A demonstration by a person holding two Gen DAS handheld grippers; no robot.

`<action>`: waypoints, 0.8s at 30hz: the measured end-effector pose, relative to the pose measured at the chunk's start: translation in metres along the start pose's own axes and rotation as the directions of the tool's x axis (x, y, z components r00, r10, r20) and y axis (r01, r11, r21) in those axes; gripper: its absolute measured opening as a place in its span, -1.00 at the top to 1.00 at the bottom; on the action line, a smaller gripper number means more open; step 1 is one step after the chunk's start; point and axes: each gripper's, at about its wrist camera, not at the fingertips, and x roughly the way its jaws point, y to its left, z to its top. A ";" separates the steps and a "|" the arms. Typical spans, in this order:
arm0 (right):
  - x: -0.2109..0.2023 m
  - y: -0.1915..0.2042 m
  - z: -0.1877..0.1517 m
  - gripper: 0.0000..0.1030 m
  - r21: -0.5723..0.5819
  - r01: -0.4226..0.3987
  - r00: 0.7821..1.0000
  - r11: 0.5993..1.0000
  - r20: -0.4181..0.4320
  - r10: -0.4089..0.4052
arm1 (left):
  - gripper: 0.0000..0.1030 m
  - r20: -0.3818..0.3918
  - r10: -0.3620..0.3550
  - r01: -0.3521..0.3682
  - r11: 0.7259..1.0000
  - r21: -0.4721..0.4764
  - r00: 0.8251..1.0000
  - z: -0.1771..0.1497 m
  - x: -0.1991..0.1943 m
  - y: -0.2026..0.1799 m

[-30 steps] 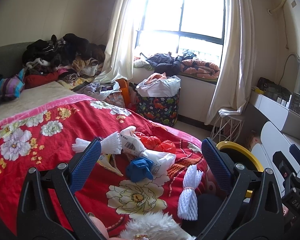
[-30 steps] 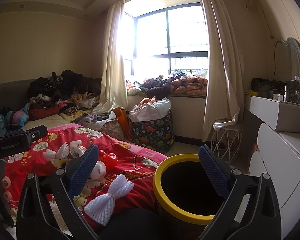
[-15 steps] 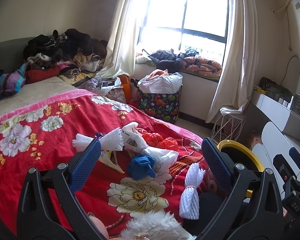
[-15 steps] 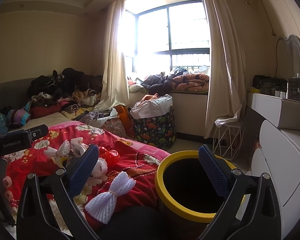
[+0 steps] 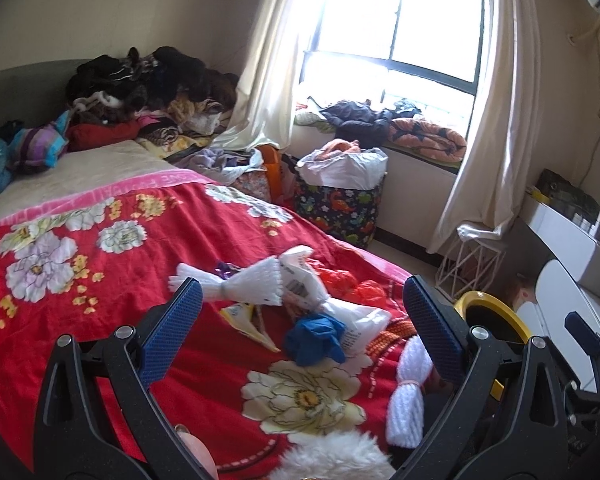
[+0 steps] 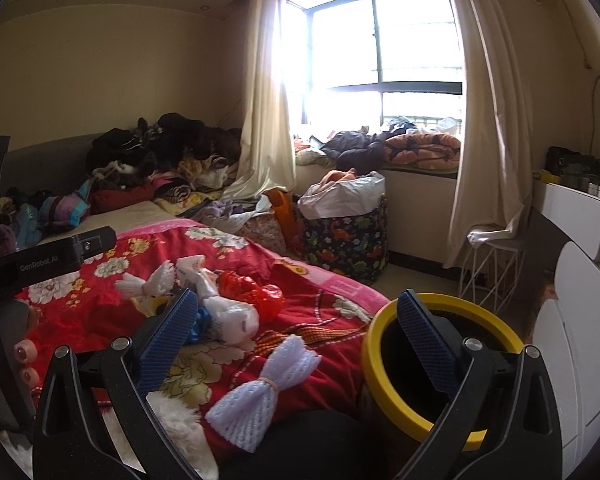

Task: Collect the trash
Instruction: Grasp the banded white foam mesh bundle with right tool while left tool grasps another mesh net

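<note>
Trash (image 5: 300, 312) lies clustered near the bed's (image 5: 100, 280) foot edge; bin (image 6: 443, 368) alongside for drop-off. Both claws, left (image 5: 300, 316) and right (image 6: 296, 328), wide, empty.

Red floral blanket (image 5: 100, 280) left of the trash pile is bare, wide room there for a gripper to pass. Trash is bunched mid-bed: foam net (image 5: 240, 284), white bag (image 5: 339, 312), blue wad (image 5: 315, 340), red plastic (image 5: 347, 284), touching or overlapping, little gap between. Second foam net (image 6: 264, 380) lies apart near the bed edge, bare blanket around it. Yellow-rimmed bin (image 6: 443, 364) just beside the bed edge, mouth unobstructed. White dresser (image 6: 571, 340) close on the bin's right, narrow gap. Clothes heap (image 5: 148, 92) blocks the far bed end.
</note>
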 end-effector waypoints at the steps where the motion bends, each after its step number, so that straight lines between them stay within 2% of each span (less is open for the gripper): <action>1: 0.003 0.003 0.001 -0.88 -0.004 -0.009 1.000 1.000 -0.004 0.009 | -0.79 0.001 0.008 -0.007 1.000 -0.007 1.000 0.000 0.001 0.004; 7: 0.024 0.018 0.006 -0.88 -0.005 -0.058 0.998 0.998 -0.035 0.057 | -0.79 0.001 0.043 -0.043 0.998 -0.045 0.999 0.003 0.007 0.030; 10: 0.040 0.025 0.005 -0.88 0.007 -0.074 0.994 0.997 -0.081 0.074 | -0.79 -0.001 0.061 -0.061 0.997 -0.051 0.998 0.004 0.014 0.042; 14: 0.065 0.025 -0.005 -0.88 0.042 -0.054 0.983 0.998 -0.175 0.061 | -0.79 -0.030 0.057 -0.058 0.998 -0.028 0.998 0.003 0.033 0.051; 21: 0.099 0.006 -0.029 -0.88 0.135 0.006 0.939 0.991 -0.341 0.041 | -0.79 -0.142 0.000 0.003 1.000 0.026 0.990 0.001 0.078 0.047; 24: 0.113 -0.002 -0.039 -0.88 0.178 0.031 0.913 0.984 -0.404 0.045 | -0.79 -0.165 -0.054 0.062 0.997 0.042 0.985 0.002 0.092 0.042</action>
